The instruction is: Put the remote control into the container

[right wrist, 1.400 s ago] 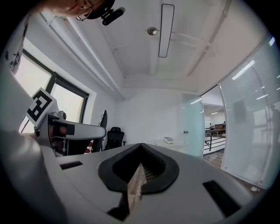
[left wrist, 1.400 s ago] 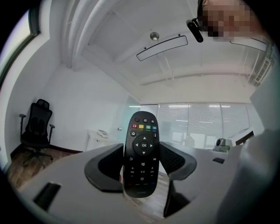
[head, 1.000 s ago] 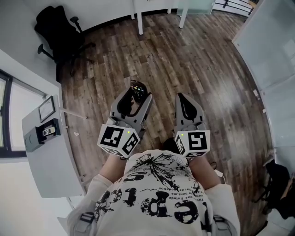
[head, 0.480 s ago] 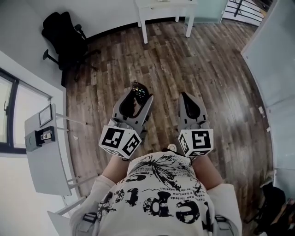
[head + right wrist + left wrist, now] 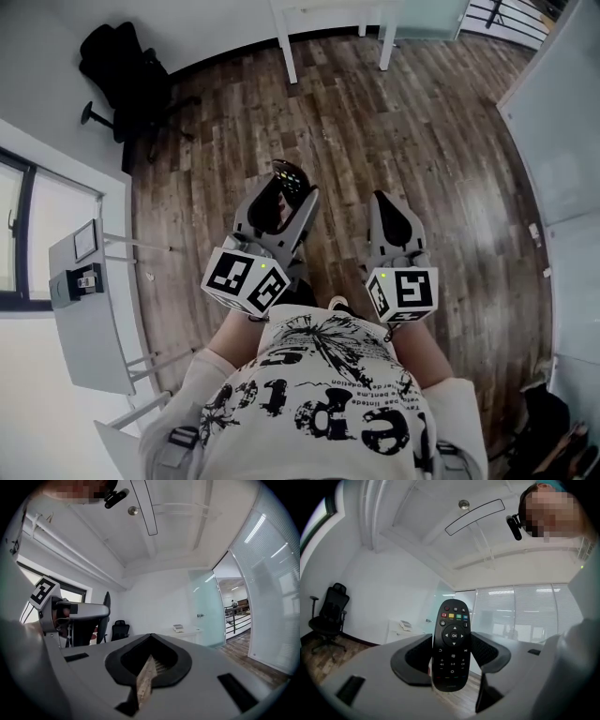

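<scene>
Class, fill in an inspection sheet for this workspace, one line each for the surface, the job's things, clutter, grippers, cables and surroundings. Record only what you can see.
Surface: wooden floor below the grippers; no worktop under them.
Job's things: remote control held upright, buttons facing the left gripper view; container: nothing seen.
Clutter: nothing seen.
Grippers: left gripper shut on the remote control; right gripper has jaws together, nothing between them.
Cables: nothing seen.
Surroundings: black office chair at the far left, white table ahead, grey desk at the left.
</scene>
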A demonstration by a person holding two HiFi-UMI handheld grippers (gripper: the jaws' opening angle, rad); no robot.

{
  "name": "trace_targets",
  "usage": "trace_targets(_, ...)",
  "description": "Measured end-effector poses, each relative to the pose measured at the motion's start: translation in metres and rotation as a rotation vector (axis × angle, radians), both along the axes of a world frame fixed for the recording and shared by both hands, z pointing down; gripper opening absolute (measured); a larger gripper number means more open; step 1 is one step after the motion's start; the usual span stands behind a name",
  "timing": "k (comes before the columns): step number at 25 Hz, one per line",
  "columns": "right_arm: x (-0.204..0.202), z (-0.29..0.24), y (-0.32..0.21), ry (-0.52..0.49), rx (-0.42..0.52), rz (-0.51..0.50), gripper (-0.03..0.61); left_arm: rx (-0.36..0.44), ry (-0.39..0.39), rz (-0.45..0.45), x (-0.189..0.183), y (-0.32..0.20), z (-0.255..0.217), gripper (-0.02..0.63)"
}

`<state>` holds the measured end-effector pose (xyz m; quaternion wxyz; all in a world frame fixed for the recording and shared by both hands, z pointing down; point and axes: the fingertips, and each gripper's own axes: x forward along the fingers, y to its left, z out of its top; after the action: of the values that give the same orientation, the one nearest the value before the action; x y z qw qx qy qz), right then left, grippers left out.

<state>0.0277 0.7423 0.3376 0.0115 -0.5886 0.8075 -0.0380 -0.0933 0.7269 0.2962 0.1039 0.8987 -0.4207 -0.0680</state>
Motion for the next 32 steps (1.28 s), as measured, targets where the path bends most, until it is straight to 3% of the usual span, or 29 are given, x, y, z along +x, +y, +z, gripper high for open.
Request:
trace_targets(5, 0.025, 0.002, -0.041, -0.003, -0.004, 0.087, 0.000, -0.012, 0.003, 0.098, 0.026, -0.050, 0.004, 0.264)
trace_targets(13, 0.014, -0.001, -0.133, -0.032, -0.006, 0.183, -0.002, 0.017, 0.002, 0.203, 0.013, -0.146, -0.011, 0.264)
trace_targets(26, -0.099, 0.004, -0.300, -0.076, -0.025, 0.073, -0.001, -0.001, 0.006, 0.092, -0.110, -0.294, -0.004, 0.264)
trace_targets(32, -0.098, 0.019, -0.342, -0.074, -0.062, 0.043, 0.000, -0.046, 0.015, 0.062, -0.108, -0.333, 0.014, 0.264)
